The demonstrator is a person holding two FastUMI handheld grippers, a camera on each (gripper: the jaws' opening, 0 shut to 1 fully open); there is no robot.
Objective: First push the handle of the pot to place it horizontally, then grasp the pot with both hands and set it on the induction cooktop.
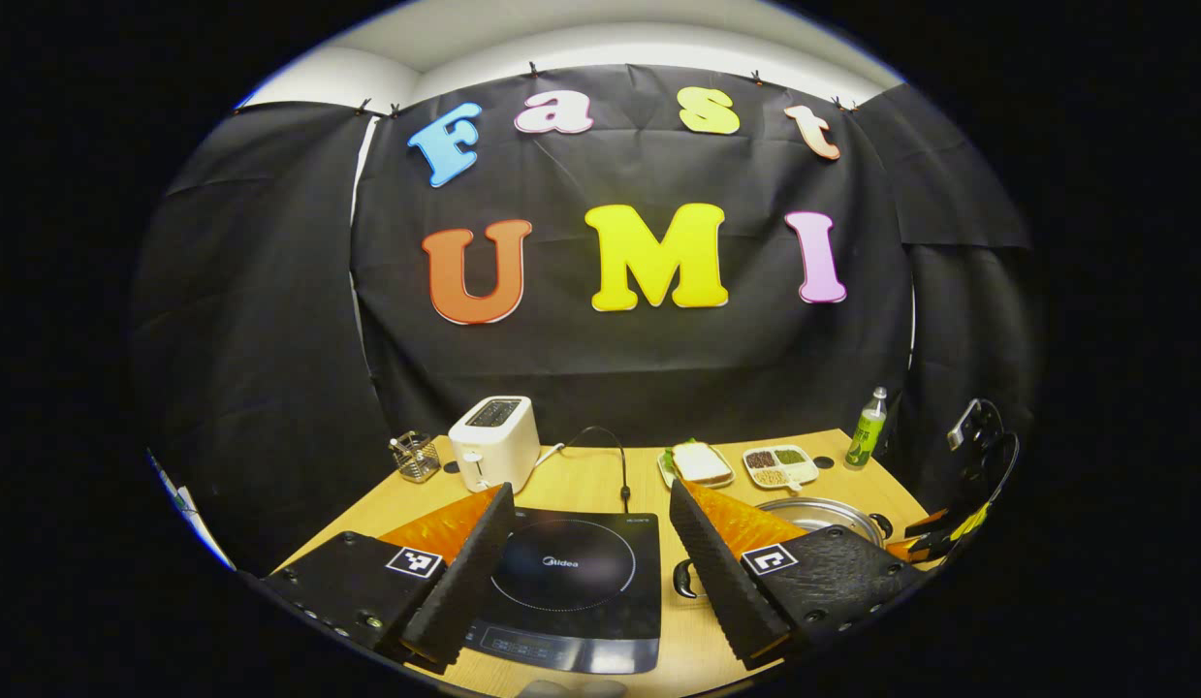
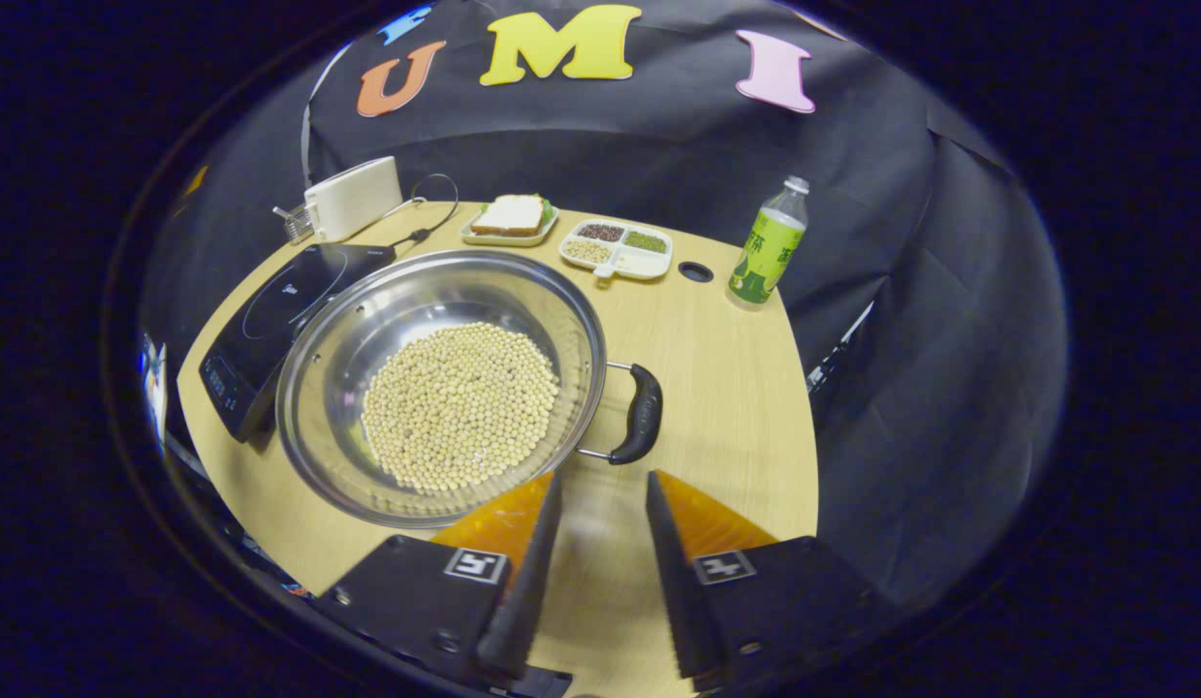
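While the round steel pot (image 2: 435, 388) of pale beans (image 2: 459, 405) gleams, the right gripper (image 2: 600, 490) hovers released beside its curved handle (image 2: 642, 414). The left gripper (image 1: 592, 504), also released, frames the glassy flat induction cooktop (image 1: 571, 586).

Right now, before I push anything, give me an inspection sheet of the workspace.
Surface: wooden table, bare near the right gripper.
Job's things: steel pot holding pale beans, its side handle toward the right gripper; induction cooktop beside the pot.
Clutter: toaster, sandwich plate, divided dish, bottle, wire basket.
Grippers: left gripper open above the cooktop; right gripper open, just short of the handle, touching nothing.
Cables: black cord runs to the cooktop.
Surroundings: black cloth wall.
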